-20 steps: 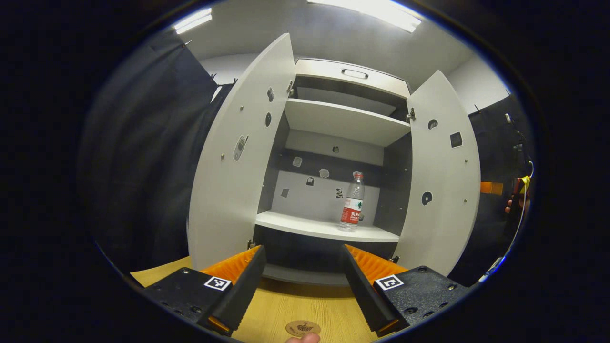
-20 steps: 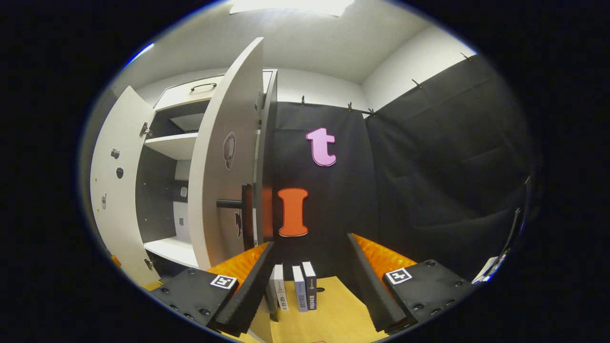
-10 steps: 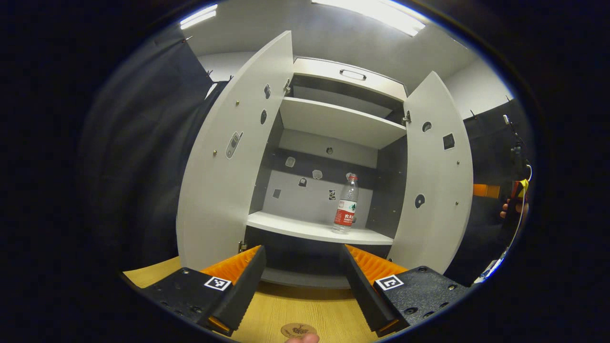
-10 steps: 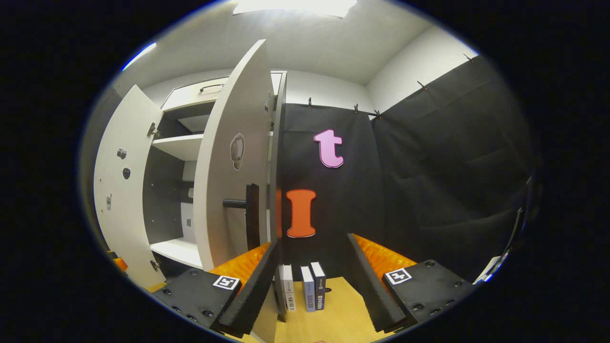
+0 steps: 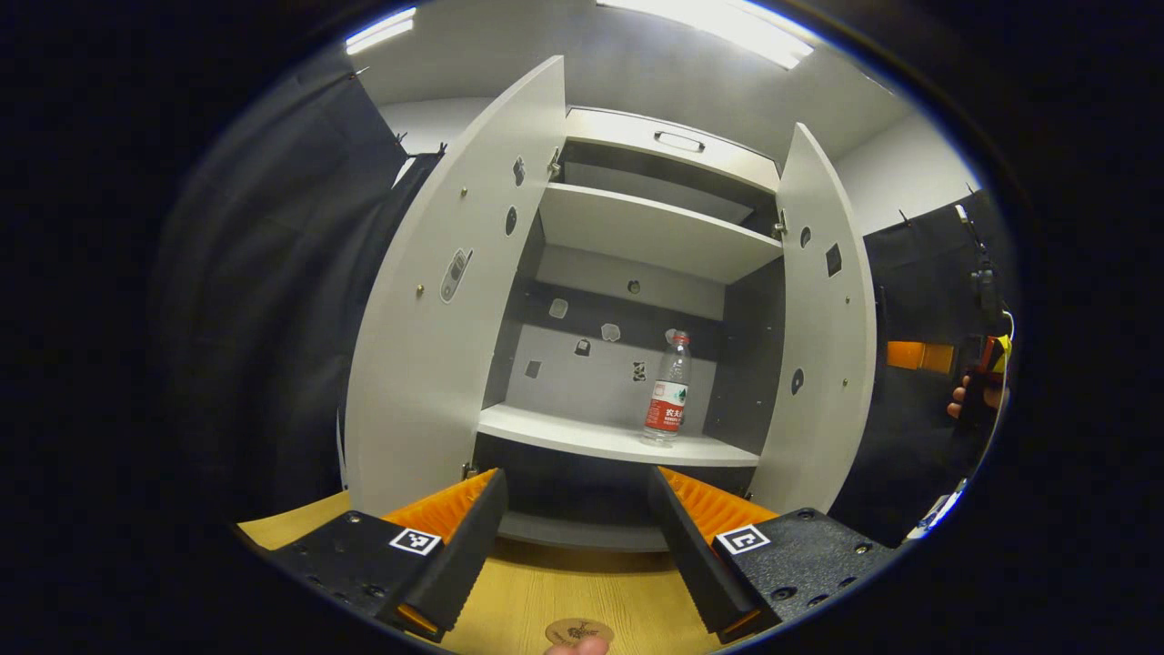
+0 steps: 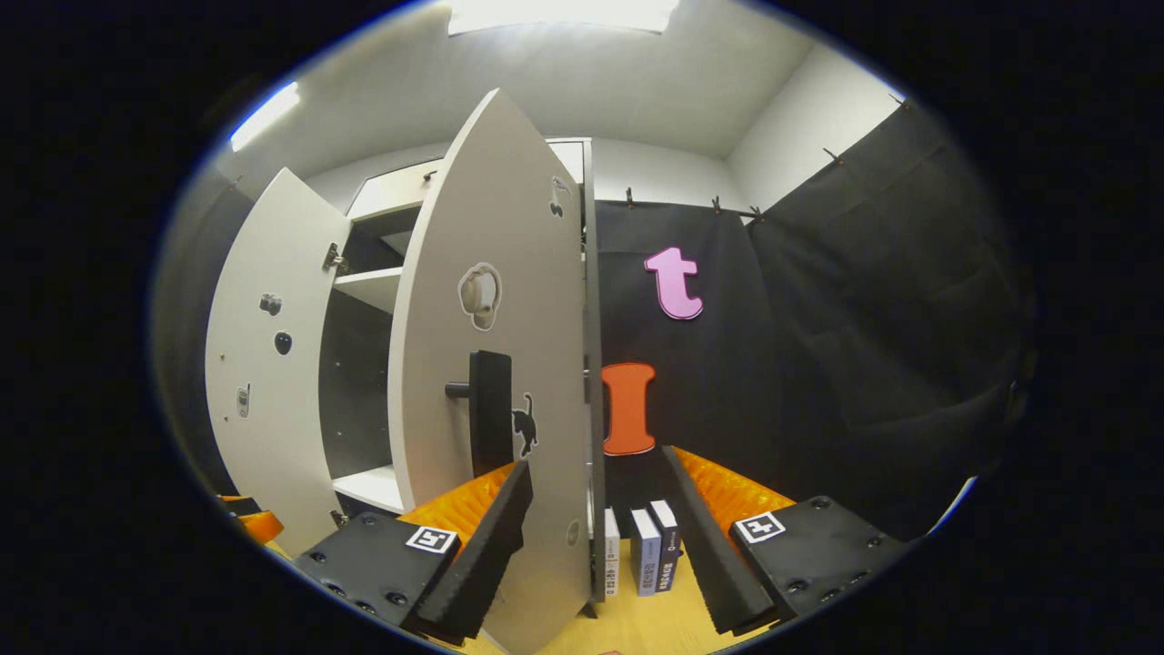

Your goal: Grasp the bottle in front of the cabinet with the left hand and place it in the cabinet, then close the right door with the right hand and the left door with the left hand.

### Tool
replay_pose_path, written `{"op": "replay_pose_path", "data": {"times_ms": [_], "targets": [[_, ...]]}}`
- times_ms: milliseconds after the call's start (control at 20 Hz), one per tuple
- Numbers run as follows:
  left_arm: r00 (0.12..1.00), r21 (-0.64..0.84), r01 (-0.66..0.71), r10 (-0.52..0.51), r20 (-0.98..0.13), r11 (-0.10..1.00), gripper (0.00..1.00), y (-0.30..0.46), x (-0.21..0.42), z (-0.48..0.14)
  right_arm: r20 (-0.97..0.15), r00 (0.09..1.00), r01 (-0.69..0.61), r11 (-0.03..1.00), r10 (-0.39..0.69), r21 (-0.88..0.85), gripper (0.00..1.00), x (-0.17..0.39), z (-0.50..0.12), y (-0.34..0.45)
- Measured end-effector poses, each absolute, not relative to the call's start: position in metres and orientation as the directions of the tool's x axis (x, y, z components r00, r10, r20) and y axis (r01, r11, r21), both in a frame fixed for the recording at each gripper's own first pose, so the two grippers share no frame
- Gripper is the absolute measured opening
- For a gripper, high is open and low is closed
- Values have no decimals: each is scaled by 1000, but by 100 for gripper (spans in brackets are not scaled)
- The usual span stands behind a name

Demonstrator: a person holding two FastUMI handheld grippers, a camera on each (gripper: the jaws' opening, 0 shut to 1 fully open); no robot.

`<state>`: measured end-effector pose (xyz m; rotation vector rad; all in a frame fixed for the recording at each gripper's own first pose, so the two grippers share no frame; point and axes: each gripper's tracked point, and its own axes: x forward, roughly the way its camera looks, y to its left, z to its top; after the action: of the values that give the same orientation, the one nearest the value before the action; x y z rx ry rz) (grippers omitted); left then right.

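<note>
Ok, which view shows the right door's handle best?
Right gripper view: the handle juts from the right door's outer face, close up. Left gripper view shows that door's inner face.

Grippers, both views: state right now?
Left gripper: jaws open, empty, facing the open white cabinet.
Right gripper: jaws open, holding nothing, at the white right door.

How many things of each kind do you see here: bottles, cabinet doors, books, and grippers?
Bottles: 1, the bottle on the cabinet shelf.
Cabinet doors: 2, the left door and the right door, both open.
Books: 3, the books standing on the table.
Grippers: 2, the left gripper and the right gripper.
Total: 8.
</note>
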<state>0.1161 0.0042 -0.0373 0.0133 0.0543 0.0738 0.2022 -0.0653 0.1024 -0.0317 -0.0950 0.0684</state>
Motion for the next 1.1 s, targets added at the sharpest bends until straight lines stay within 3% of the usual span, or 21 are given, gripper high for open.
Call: {"op": "replay_pose_path", "data": {"times_ms": [100, 150, 250, 350, 400, 500, 700, 750, 1100], "targets": [[994, 18, -93, 93, -50, 996, 95, 12, 115, -36, 92, 991, -100, 995, 102, -23, 95, 207, 101, -52], [994, 19, -103, 104, -46, 995, 95, 16, 113, -35, 89, 990, -112, 993, 114, -22, 100, 209, 99, -47], [992, 19, -119, 119, -42, 993, 95, 21, 109, -34, 82, 987, -139, 990, 141, -27, 95, 214, 98, -36], [991, 16, -130, 130, -37, 991, 95, 23, 108, -32, 75, 984, -161, 986, 163, -37, 95, 218, 97, -23], [990, 14, -135, 135, -35, 991, 95, 25, 107, -31, 71, 980, -183, 982, 185, -37, 100, 220, 97, -14], [988, 9, -149, 150, -30, 989, 95, 29, 105, -29, 68, 974, -215, 976, 216, -30, 97, 222, 95, 2], [981, 16, -193, 193, -19, 981, 95, 41, 99, -23, 46, 968, -247, 969, 248, -26, 92, 238, 84, 22], [979, 14, -204, 204, -17, 979, 95, 46, 96, -22, 33, 965, -260, 965, 261, -19, 96, 241, 79, 28], [958, -2, -285, 285, -3, 958, 95, 77, 84, -11, -22, 959, -283, 959, 282, -25, 97, 266, 58, 54]]}}
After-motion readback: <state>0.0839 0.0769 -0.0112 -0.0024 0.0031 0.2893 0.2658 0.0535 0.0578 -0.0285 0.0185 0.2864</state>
